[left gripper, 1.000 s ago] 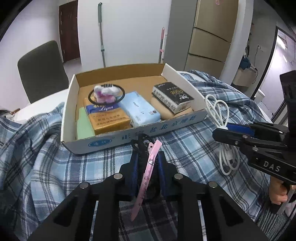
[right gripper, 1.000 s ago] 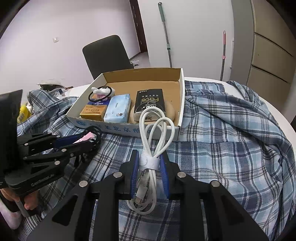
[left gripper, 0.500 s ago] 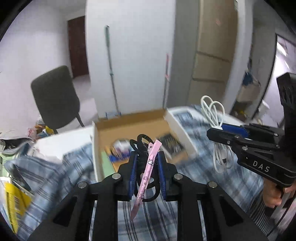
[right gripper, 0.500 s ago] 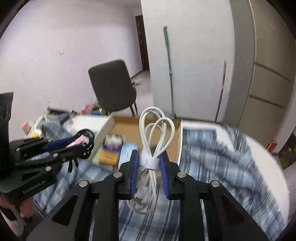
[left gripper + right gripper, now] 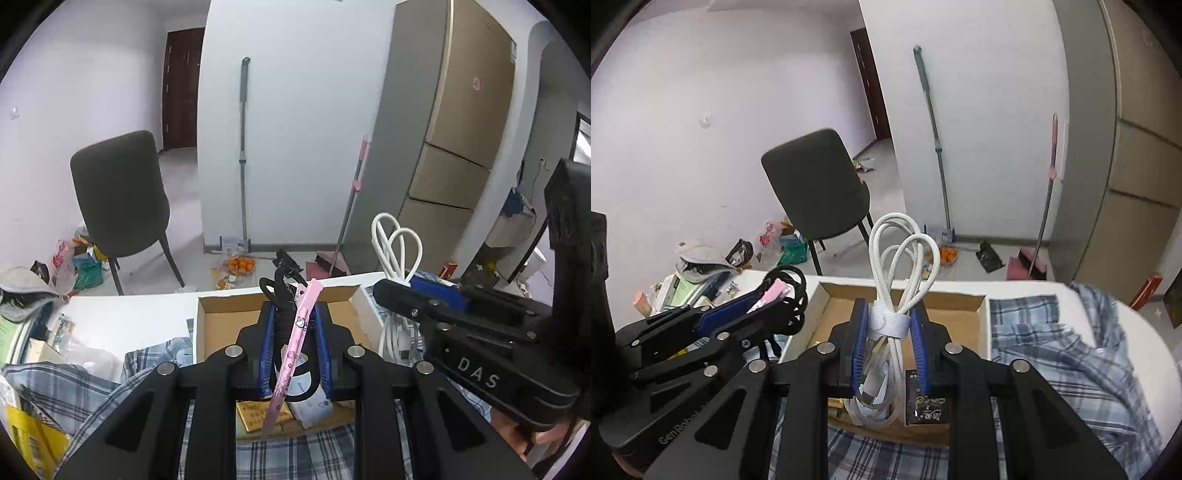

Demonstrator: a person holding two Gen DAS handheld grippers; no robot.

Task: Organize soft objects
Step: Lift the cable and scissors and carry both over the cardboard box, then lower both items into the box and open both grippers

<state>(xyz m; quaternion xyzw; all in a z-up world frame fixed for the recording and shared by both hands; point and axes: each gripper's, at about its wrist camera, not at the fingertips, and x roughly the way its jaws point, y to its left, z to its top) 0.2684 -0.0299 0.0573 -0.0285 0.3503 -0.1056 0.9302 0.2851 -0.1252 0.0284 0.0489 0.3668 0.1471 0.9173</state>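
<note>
My left gripper (image 5: 293, 314) is shut on a pink hair clip (image 5: 291, 350) and a black hair tie (image 5: 282, 291), held above the cardboard box (image 5: 229, 325). My right gripper (image 5: 888, 314) is shut on a coiled white cable (image 5: 905, 251) bound with a white strap, also held above the box (image 5: 956, 314). Each gripper shows in the other's view: the right one (image 5: 406, 291) at the right, the left one (image 5: 775, 295) at the left. In the box lie a gold tissue pack (image 5: 255, 417), a pale blue pack (image 5: 310, 406) and a black pack (image 5: 927, 406).
A blue plaid shirt (image 5: 1071, 354) covers the white table (image 5: 122, 317). Clutter lies at the table's left (image 5: 698, 277). Behind stand a dark chair (image 5: 118, 195), a mop (image 5: 243, 155), a pink broom (image 5: 351, 206) and a fridge (image 5: 454, 122).
Both grippers have risen and tilted up, each keeping its object. The box has dropped low in both views and the room behind shows.
</note>
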